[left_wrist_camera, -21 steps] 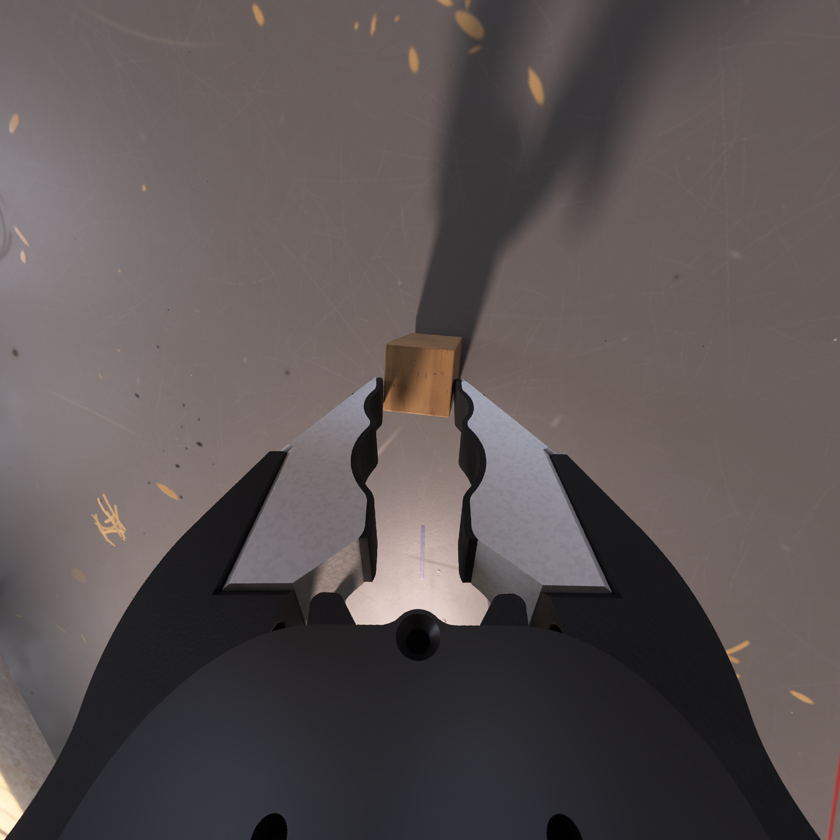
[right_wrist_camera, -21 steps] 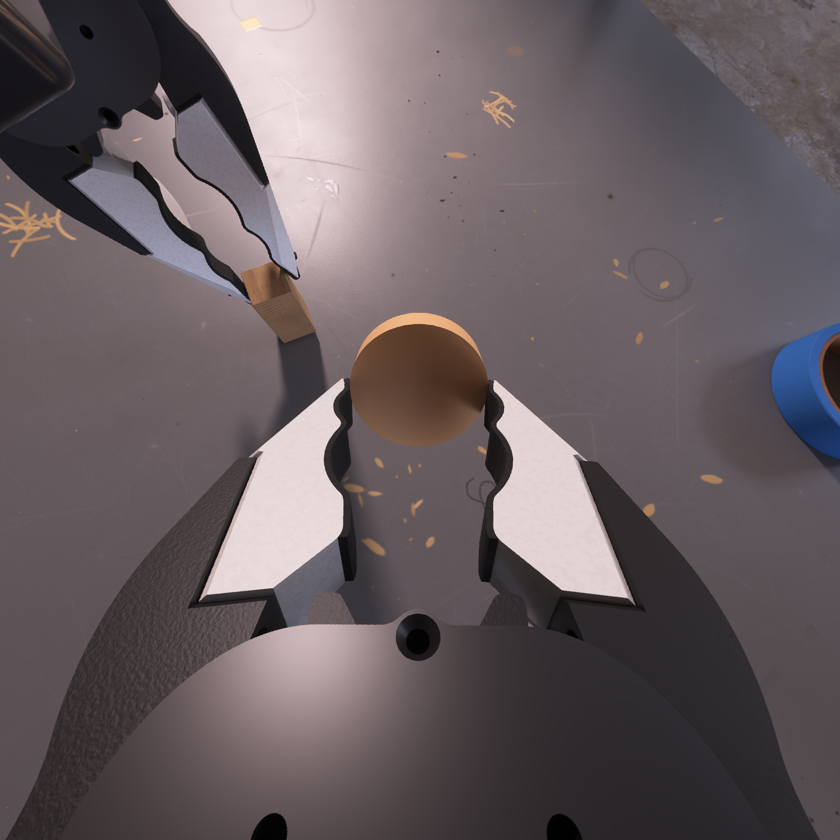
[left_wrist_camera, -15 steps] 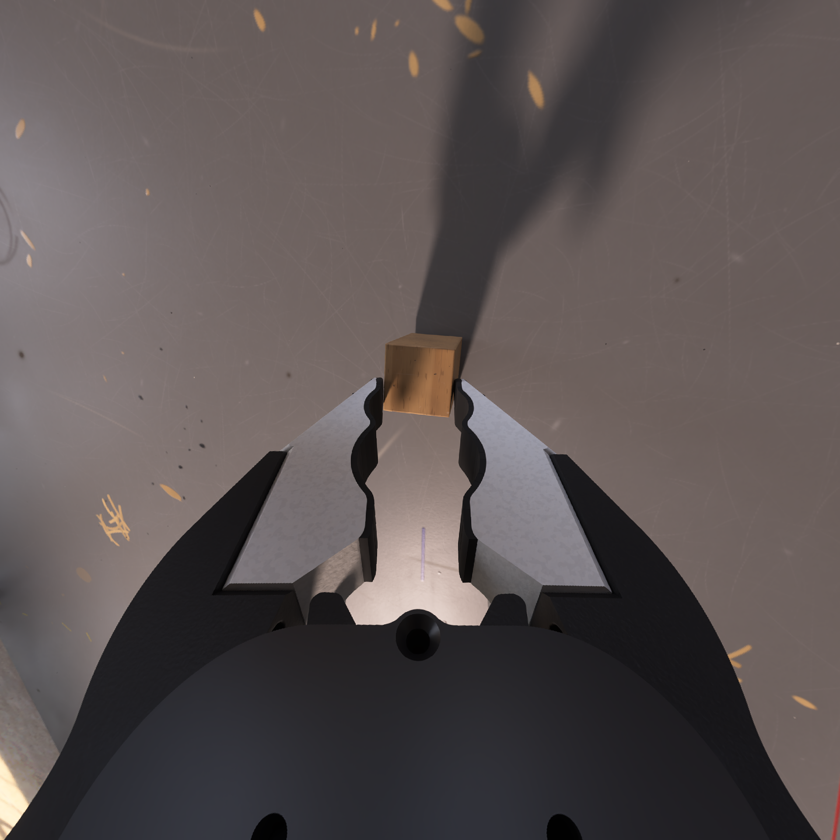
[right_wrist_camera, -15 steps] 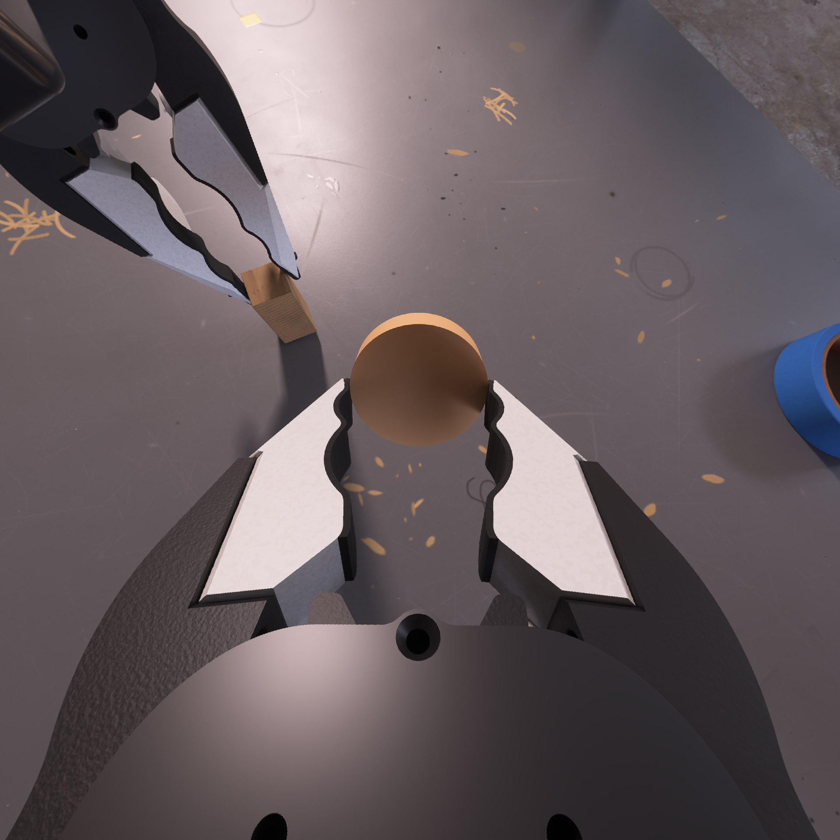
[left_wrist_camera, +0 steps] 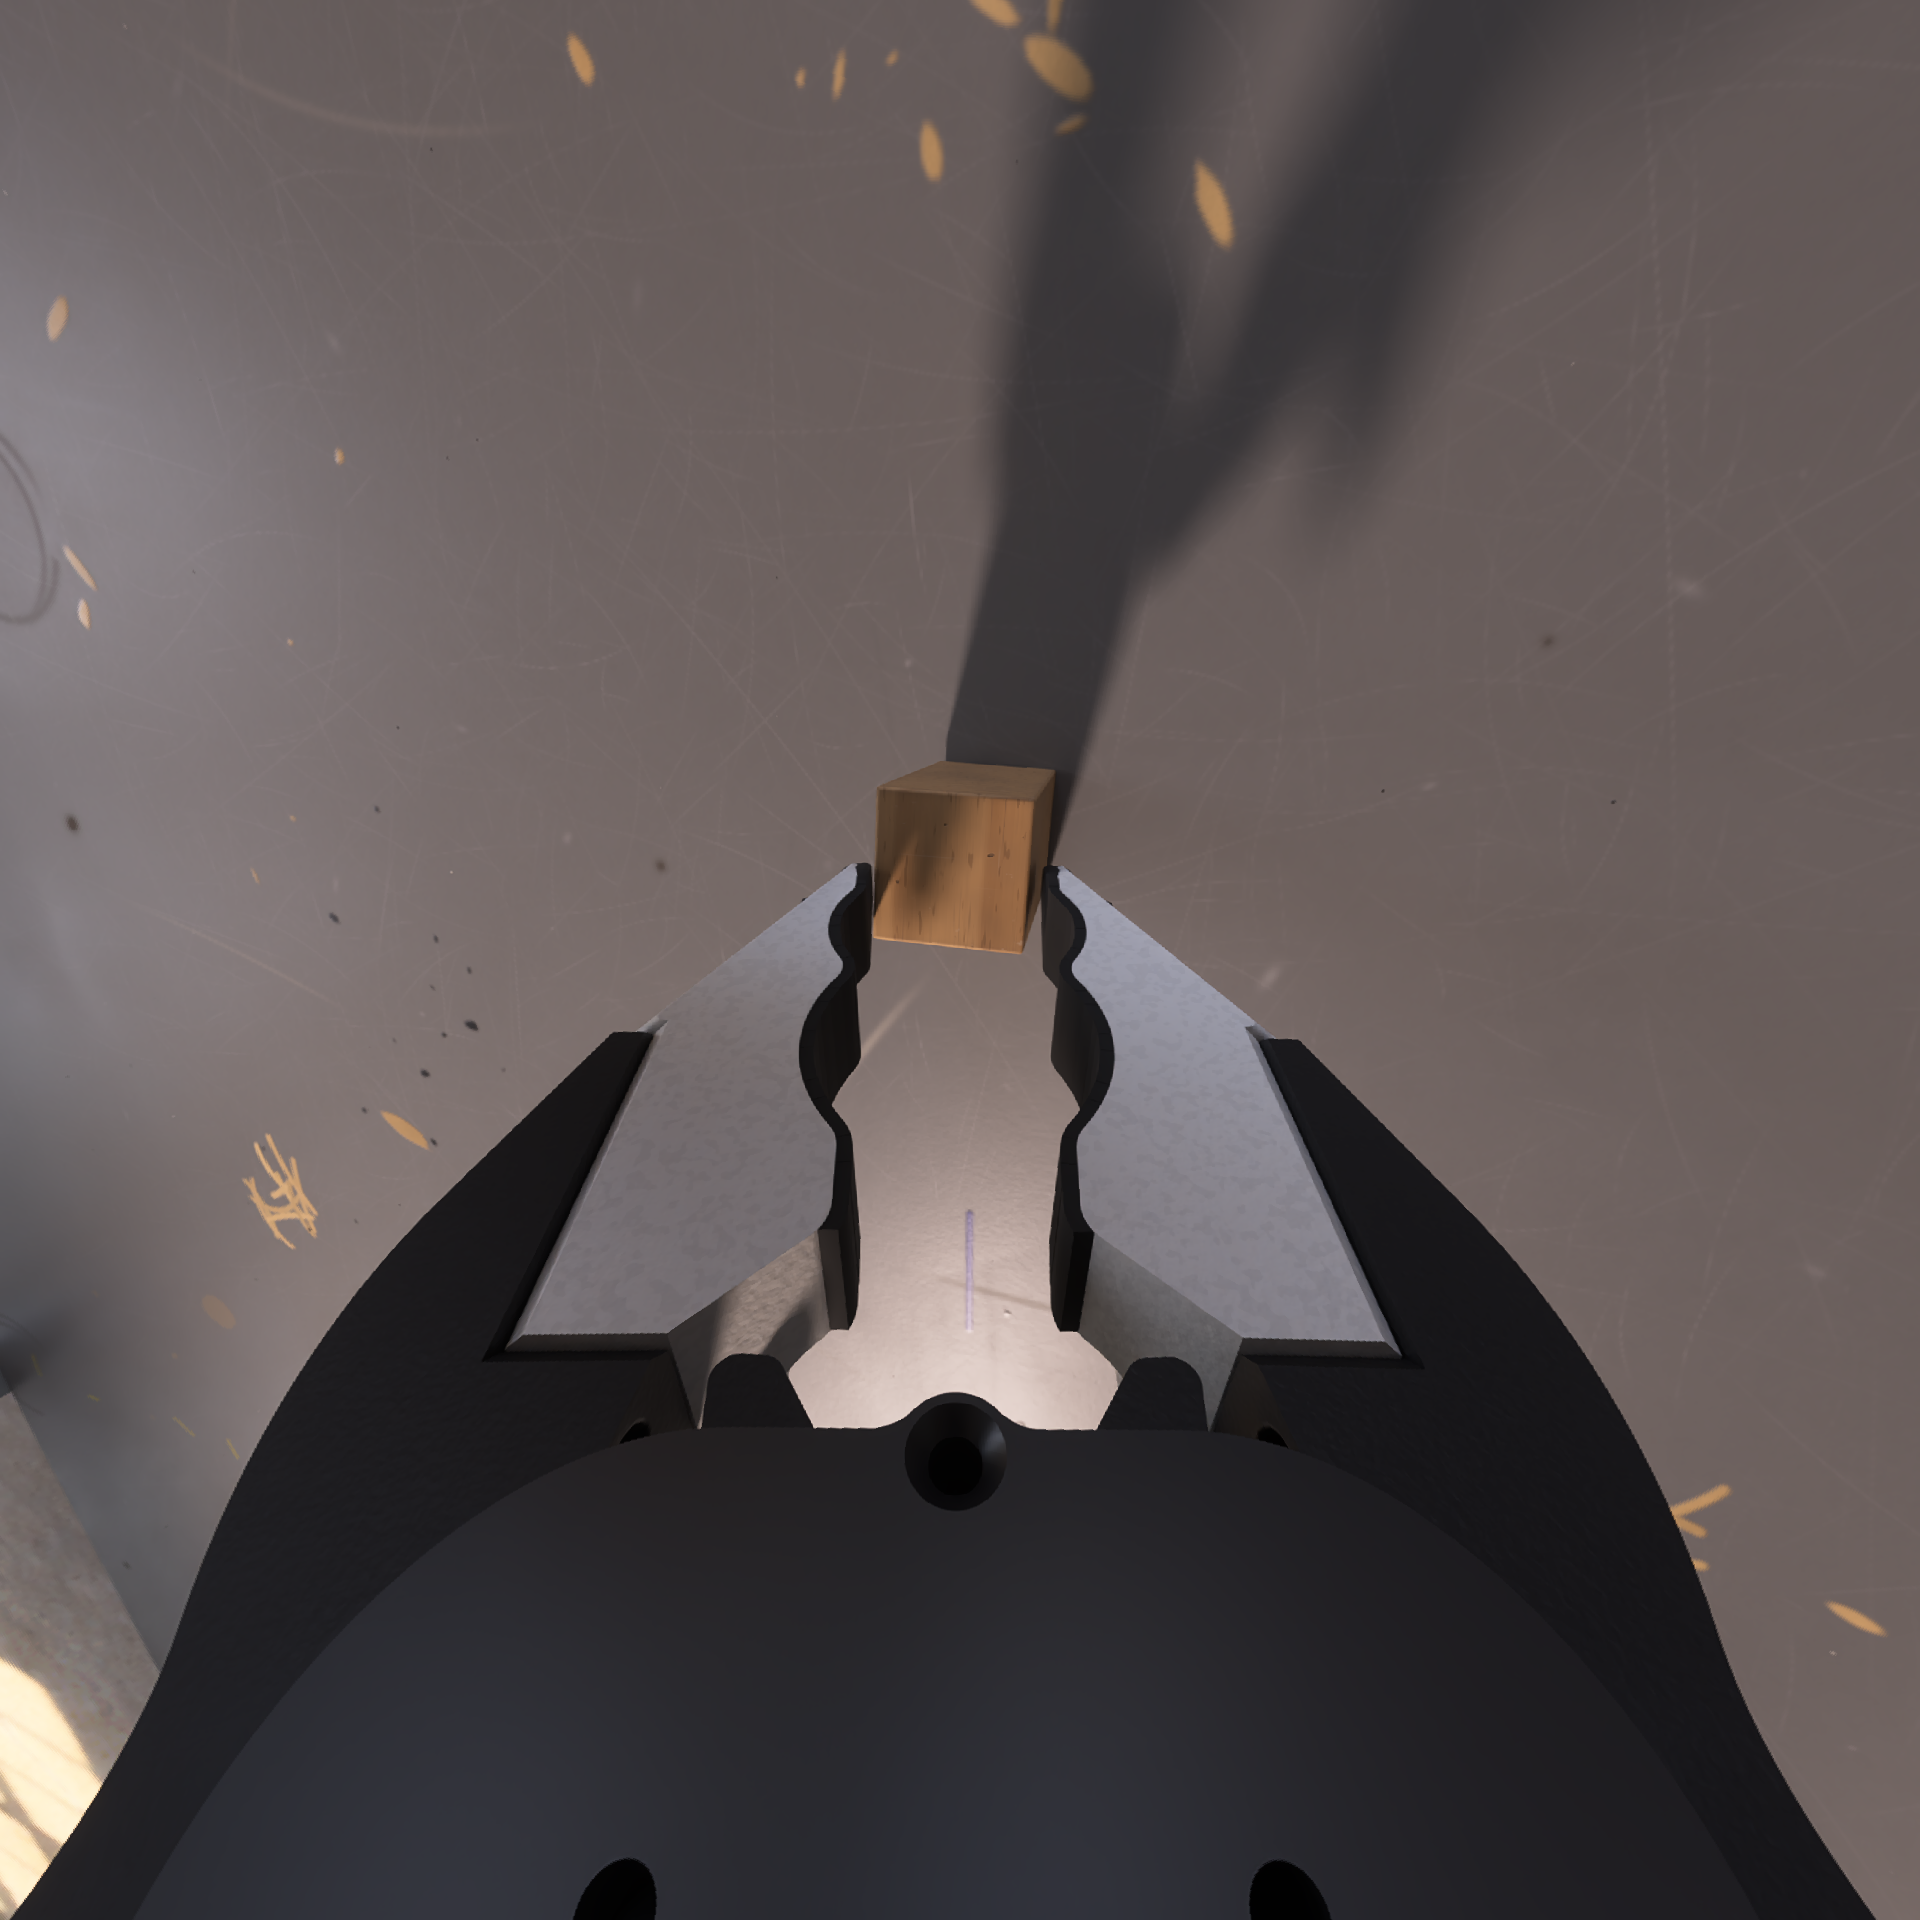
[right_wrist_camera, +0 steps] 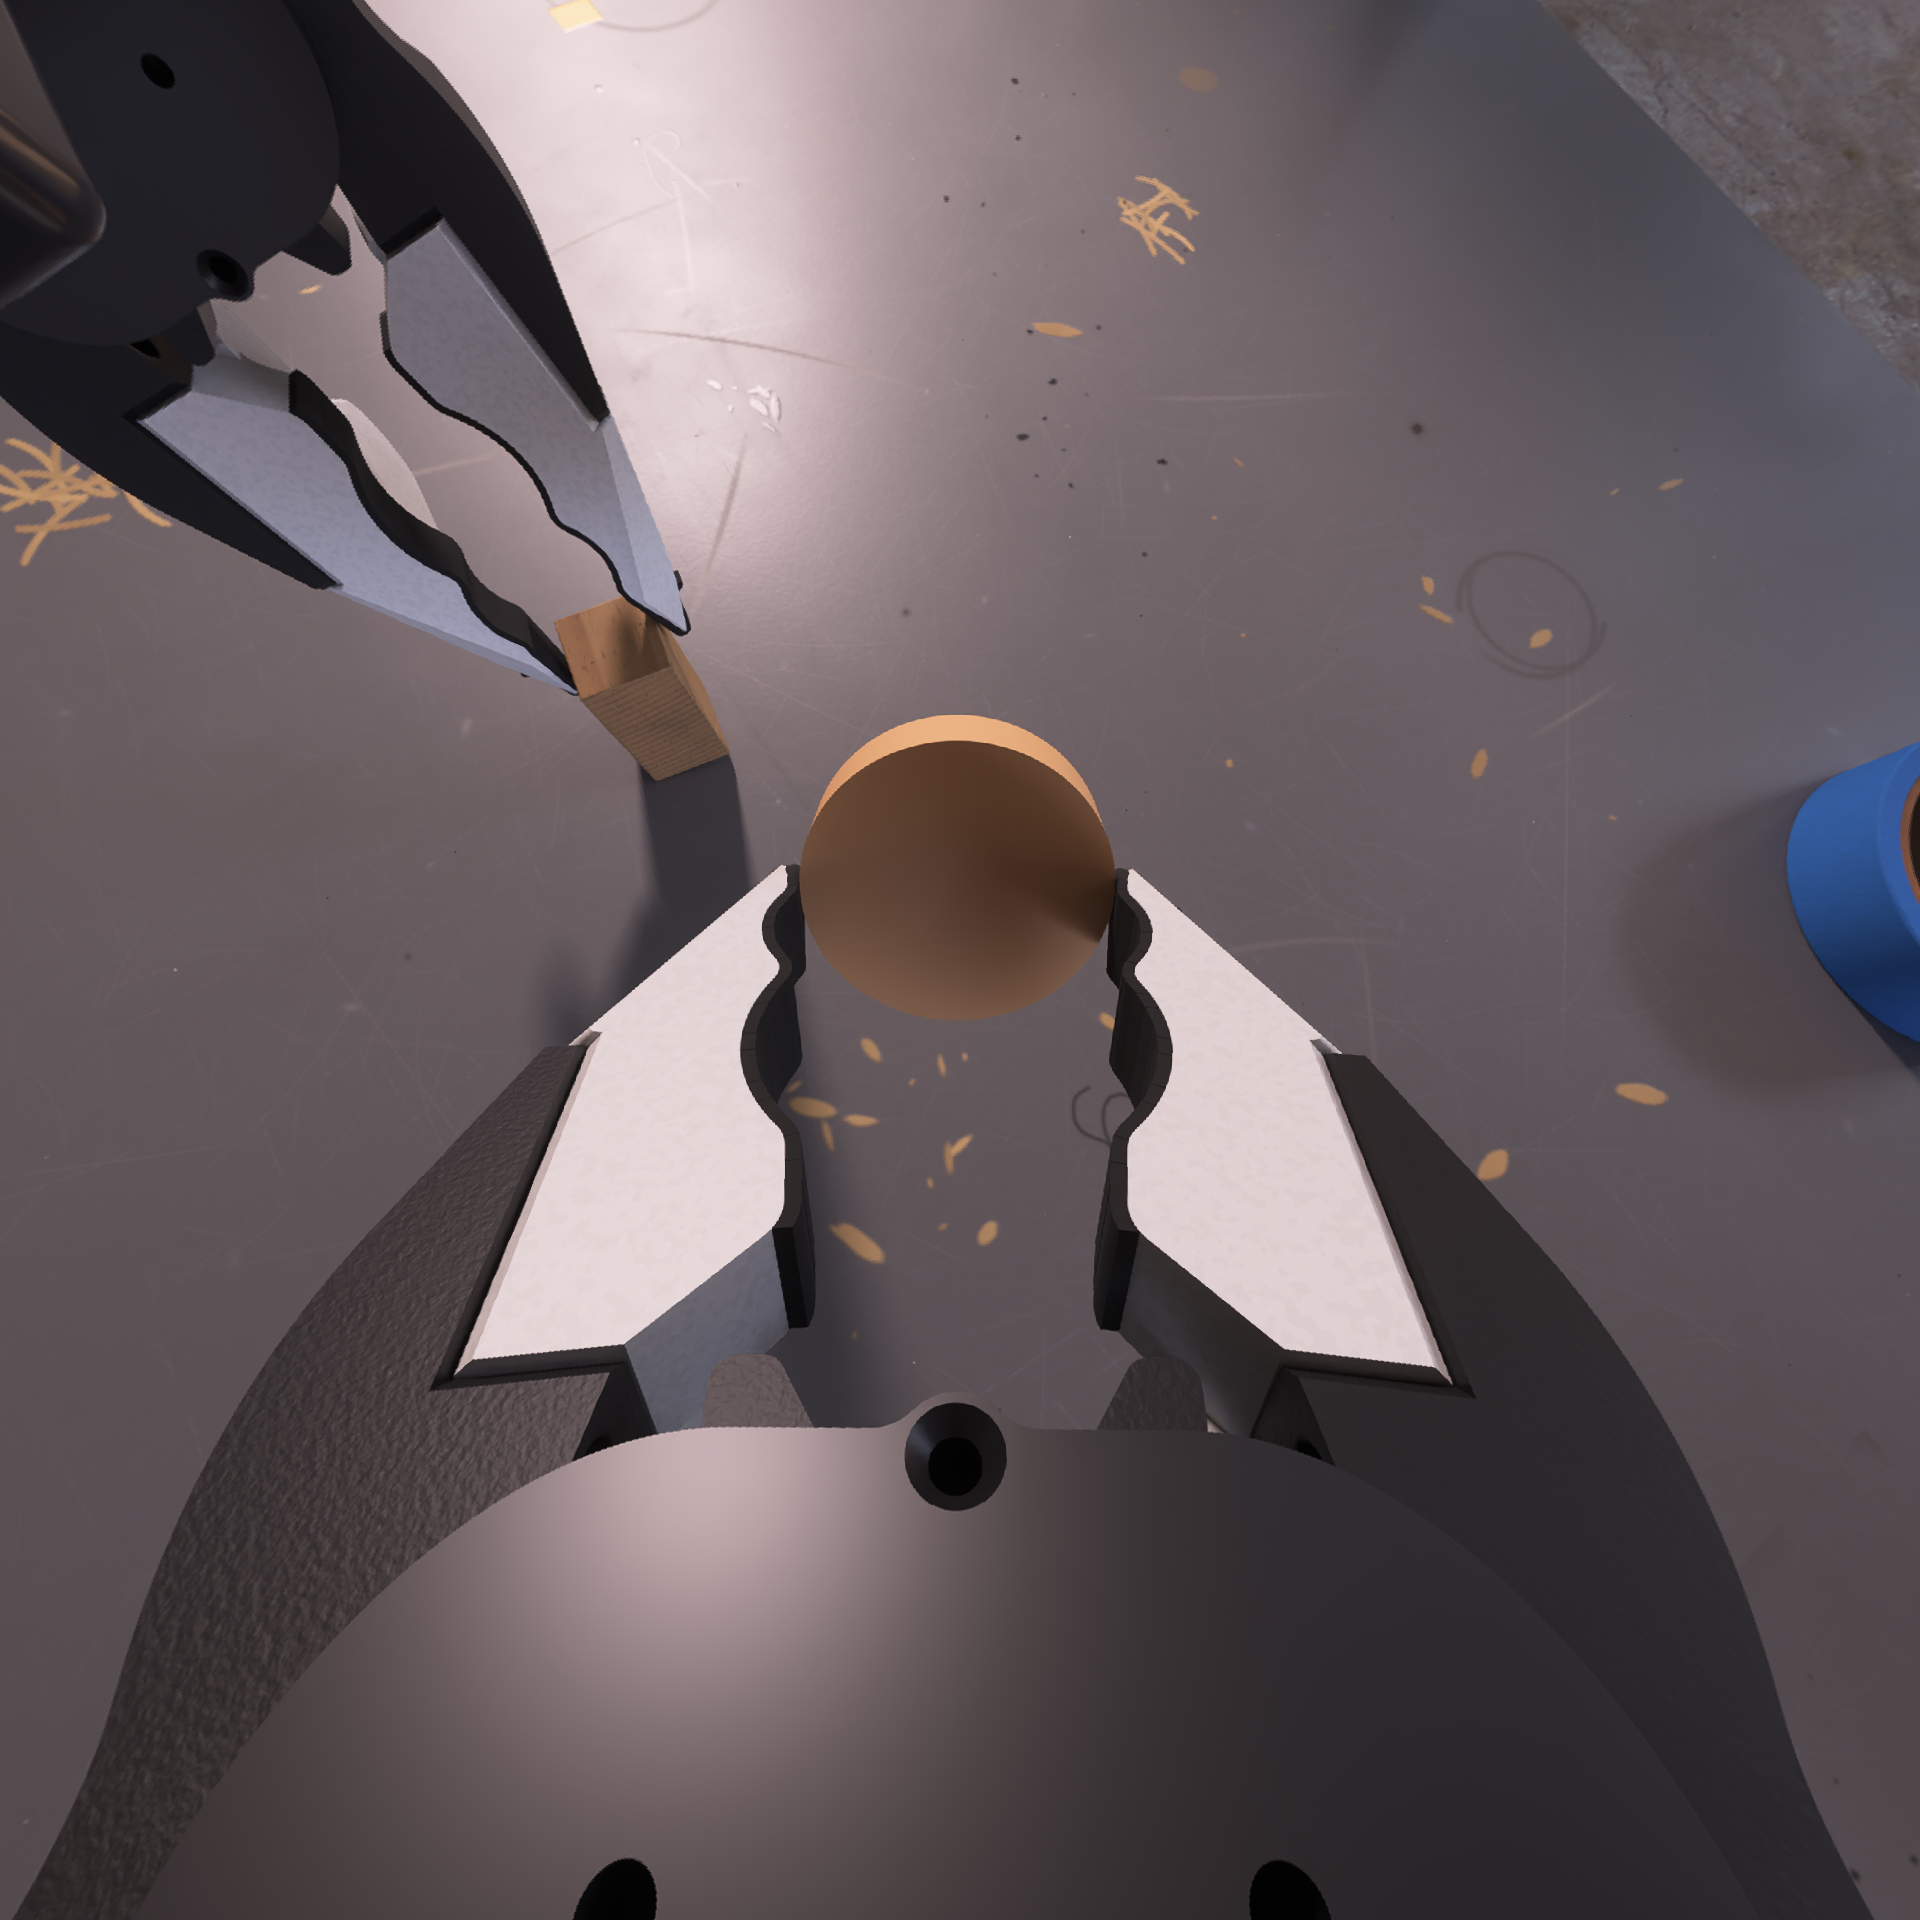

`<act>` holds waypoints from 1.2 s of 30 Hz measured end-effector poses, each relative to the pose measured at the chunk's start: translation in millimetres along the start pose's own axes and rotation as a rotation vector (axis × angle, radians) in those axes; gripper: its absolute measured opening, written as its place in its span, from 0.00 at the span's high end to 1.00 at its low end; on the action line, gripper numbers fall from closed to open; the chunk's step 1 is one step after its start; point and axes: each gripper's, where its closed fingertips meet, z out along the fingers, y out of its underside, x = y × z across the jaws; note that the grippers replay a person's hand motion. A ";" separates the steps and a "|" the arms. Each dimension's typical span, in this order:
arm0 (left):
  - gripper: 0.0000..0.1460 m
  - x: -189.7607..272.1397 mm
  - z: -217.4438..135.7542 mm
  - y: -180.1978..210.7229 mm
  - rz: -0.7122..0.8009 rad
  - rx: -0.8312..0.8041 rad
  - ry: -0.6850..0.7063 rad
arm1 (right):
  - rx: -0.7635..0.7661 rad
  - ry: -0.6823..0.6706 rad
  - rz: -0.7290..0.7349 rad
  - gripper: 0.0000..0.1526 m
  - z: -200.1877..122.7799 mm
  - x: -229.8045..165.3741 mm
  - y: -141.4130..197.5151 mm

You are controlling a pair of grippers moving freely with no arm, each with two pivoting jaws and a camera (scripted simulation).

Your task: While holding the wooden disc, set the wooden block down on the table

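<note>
Almost nothing has shifted in the last moment: the left gripper (left_wrist_camera: 956, 894) still pinches the wooden block (left_wrist_camera: 961, 857), its base seemingly on the table (right_wrist_camera: 1143, 468), while the right gripper (right_wrist_camera: 956, 904) grips the wooden disc (right_wrist_camera: 951, 868); release looks next

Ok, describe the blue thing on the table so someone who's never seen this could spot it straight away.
Start from the dark grey table, scratched and flecked with wood chips, and follow it to the edge of the right wrist view, right of the wooden disc held by the right gripper. There lies the blue roll, only partly in view. It is the only blue thing; disc and wooden block are brown.
</note>
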 end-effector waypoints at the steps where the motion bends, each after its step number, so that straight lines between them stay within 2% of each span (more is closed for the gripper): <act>1: 0.76 0.1 -0.6 -0.5 -0.003 0.004 0.004 | 0.000 0.000 0.000 0.61 0.0 0.0 0.0; 7: 0.72 -11.1 -23.6 -5.1 -0.044 0.089 -0.016 | 0.002 0.001 0.000 0.61 -0.6 0.4 -0.1; 9: 0.72 -25.6 -43.6 -3.2 -0.090 0.150 -0.057 | 0.007 0.002 -0.001 0.61 -1.4 0.5 -0.8; 12: 0.72 -60.3 -91.6 13.7 -0.195 0.255 -0.179 | 0.018 0.004 -0.002 0.61 -3.3 0.9 -2.2; 16: 0.68 -109.3 -170.6 71.6 -0.420 0.416 -0.380 | 0.041 0.006 0.000 0.61 -6.9 1.2 -5.0; 19: 0.62 -132.8 -198.2 140.9 -0.601 0.428 -0.492 | 0.050 0.007 0.001 0.61 -8.3 1.6 -5.8; 22: 0.60 -144.4 -185.1 221.0 -0.773 0.273 -0.523 | 0.052 0.007 0.006 0.61 -8.3 1.9 -5.3; 25: 0.60 -138.7 -149.7 297.4 -0.857 -0.020 -0.491 | 0.045 0.006 0.006 0.61 -7.5 1.3 -4.1; 27: 0.60 -129.0 -126.6 333.4 -0.880 -0.198 -0.433 | 0.042 0.006 0.007 0.61 -6.8 1.2 -3.2; 31: 0.65 -124.8 -94.2 359.3 -0.889 -0.313 -0.371 | 0.032 0.003 0.014 0.61 -4.5 1.6 -0.6; 36: 0.64 -122.7 -74.3 374.9 -0.863 -0.407 -0.336 | 0.018 -0.003 0.014 0.61 -1.8 1.0 1.6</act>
